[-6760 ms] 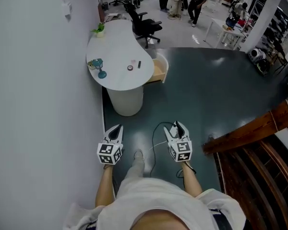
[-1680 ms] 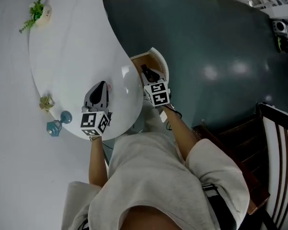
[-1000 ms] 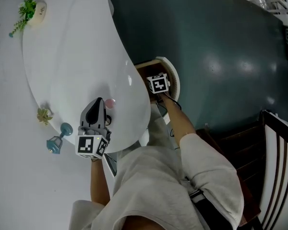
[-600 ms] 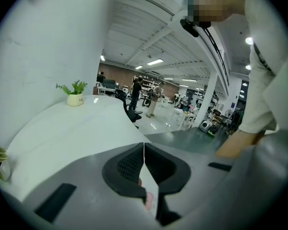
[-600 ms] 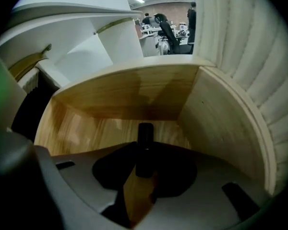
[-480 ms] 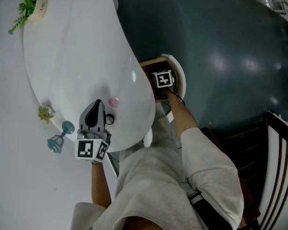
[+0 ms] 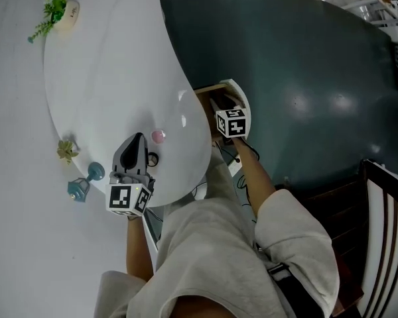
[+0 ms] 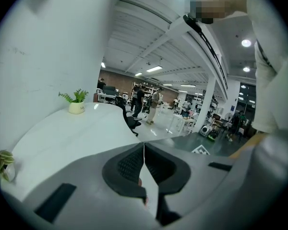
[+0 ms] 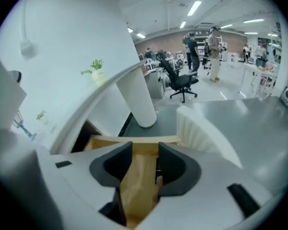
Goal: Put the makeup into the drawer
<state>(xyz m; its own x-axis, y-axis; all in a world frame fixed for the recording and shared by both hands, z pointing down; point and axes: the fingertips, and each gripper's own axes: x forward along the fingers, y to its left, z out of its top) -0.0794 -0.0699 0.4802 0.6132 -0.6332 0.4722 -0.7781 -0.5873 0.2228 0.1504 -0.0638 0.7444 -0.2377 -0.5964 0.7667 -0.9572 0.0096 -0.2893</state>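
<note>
Fingers (image 9: 175, 169) of the right gripper (image 9: 145, 148), just parted and empty over the drawer (image 9: 134, 140), pose little risk; the left gripper (image 8: 144, 146), fingers pressed together on nothing, stands just left of the pink makeup (image 7: 158, 136) on the desk (image 7: 119, 65) and may nudge it off the right edge.

Open-plan office doubling as a lab — strip lights (image 9: 194, 7) line a high ceiling, people (image 9: 213, 47) stand talking among white desks (image 9: 255, 73) on a wide dark floor (image 7: 305, 58), and a black swivel chair (image 9: 182, 83) waits beyond a curved white counter (image 7: 106, 78) with a potted plant (image 8: 77, 102).
</note>
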